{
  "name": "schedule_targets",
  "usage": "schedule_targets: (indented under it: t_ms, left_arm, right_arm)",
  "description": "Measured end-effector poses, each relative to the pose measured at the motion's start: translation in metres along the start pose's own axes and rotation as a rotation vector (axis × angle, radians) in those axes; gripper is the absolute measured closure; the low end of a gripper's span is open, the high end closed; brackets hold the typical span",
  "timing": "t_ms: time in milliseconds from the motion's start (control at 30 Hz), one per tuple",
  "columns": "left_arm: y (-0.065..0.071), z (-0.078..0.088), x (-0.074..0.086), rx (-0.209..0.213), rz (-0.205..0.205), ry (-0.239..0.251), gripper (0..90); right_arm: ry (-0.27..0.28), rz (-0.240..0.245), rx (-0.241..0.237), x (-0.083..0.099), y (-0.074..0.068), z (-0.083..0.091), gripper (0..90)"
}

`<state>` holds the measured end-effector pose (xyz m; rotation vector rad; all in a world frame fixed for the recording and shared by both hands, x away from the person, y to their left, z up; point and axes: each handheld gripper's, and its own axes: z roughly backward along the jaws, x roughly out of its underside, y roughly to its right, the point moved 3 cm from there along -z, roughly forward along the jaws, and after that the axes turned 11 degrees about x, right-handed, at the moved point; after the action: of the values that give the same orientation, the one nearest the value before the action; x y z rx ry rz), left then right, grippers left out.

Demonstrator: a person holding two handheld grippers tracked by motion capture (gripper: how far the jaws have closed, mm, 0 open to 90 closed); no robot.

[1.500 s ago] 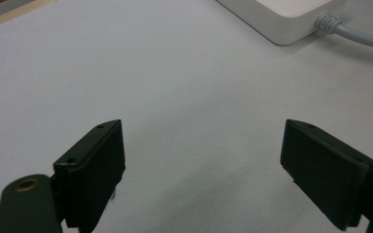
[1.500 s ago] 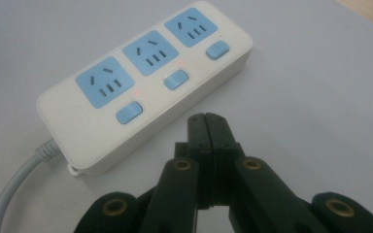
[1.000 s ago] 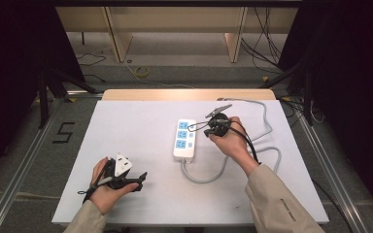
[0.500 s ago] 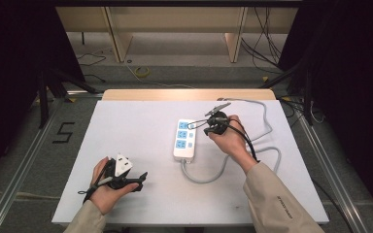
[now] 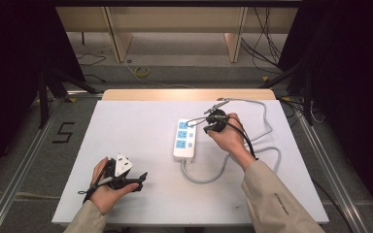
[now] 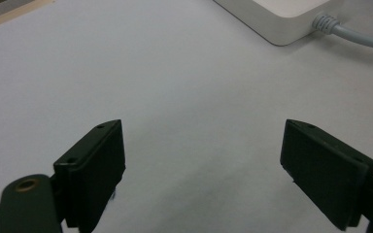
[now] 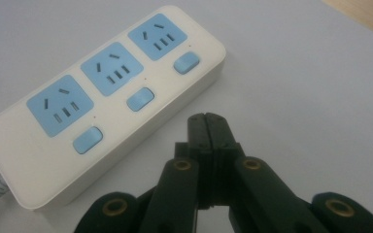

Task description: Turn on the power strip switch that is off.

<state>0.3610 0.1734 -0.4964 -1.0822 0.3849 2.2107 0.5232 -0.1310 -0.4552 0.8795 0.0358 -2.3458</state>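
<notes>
A white power strip (image 5: 184, 138) with three blue sockets and blue switches lies in the middle of the white table (image 5: 136, 121). Its grey cable (image 5: 267, 145) loops off to the right and toward the back. My right gripper (image 5: 206, 128) is held just right of the strip. In the right gripper view its jaws (image 7: 206, 127) are shut with nothing between them, tips just beside the strip (image 7: 102, 102), near its switch side. My left gripper (image 5: 138, 180) rests near the front left of the table. It stands open over bare table (image 6: 204, 165), with the strip's cable end (image 6: 281, 24) farther off.
A wooden strip (image 5: 184, 94) edges the table's far side. Metal rails (image 5: 24, 160) run along both sides. The floor behind holds loose cables, a yellow coil (image 5: 142, 72) and wooden furniture legs (image 5: 116, 34). A "5" mark (image 5: 63, 132) sits on the floor at the left.
</notes>
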Motion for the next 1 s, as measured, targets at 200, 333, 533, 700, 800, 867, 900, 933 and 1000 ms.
schedule_targets:
  t_ms: [200,333,533,700,800,867,900,933,1000]
  left_arm:
    - [0.0001,-0.0007,0.0002,0.000,0.000,0.001,15.8]
    - [0.0001,-0.0009,0.0002,-0.001,-0.001,0.000,15.8]
    - [0.0000,-0.0007,0.0003,-0.002,-0.002,-0.001,15.8]
    - [-0.0003,-0.0007,0.0004,-0.003,-0.002,-0.002,15.8]
    - [-0.0002,-0.0008,0.0003,-0.001,-0.004,-0.003,15.8]
    - [-0.0001,-0.0006,0.0003,-0.003,-0.003,-0.002,15.8]
    - [-0.0002,-0.0005,0.0003,-0.003,-0.002,-0.001,15.8]
    - [-0.0003,-0.0005,0.0003,-0.004,-0.002,-0.001,15.8]
    - [-0.0004,-0.0004,0.0003,-0.003,-0.002,-0.001,15.8]
  right_arm:
    - [-0.010,-0.004,0.004,0.0002,0.0017,-0.0039,90.0]
    - [-0.011,-0.003,0.009,-0.0012,0.0027,-0.0045,90.0]
    - [-0.008,-0.003,0.008,-0.0048,0.0036,-0.0054,90.0]
    - [-0.013,-0.007,0.015,-0.0073,0.0047,-0.0066,90.0]
    - [-0.014,-0.003,0.017,-0.0080,0.0048,-0.0076,90.0]
    - [-0.016,-0.005,0.017,-0.0084,0.0045,-0.0085,90.0]
    - [-0.016,-0.003,0.016,-0.0086,0.0044,-0.0090,90.0]
    - [-0.015,-0.002,0.016,-0.0087,0.0044,-0.0098,90.0]
    - [-0.016,-0.003,0.015,-0.0090,0.0038,-0.0106,90.0]
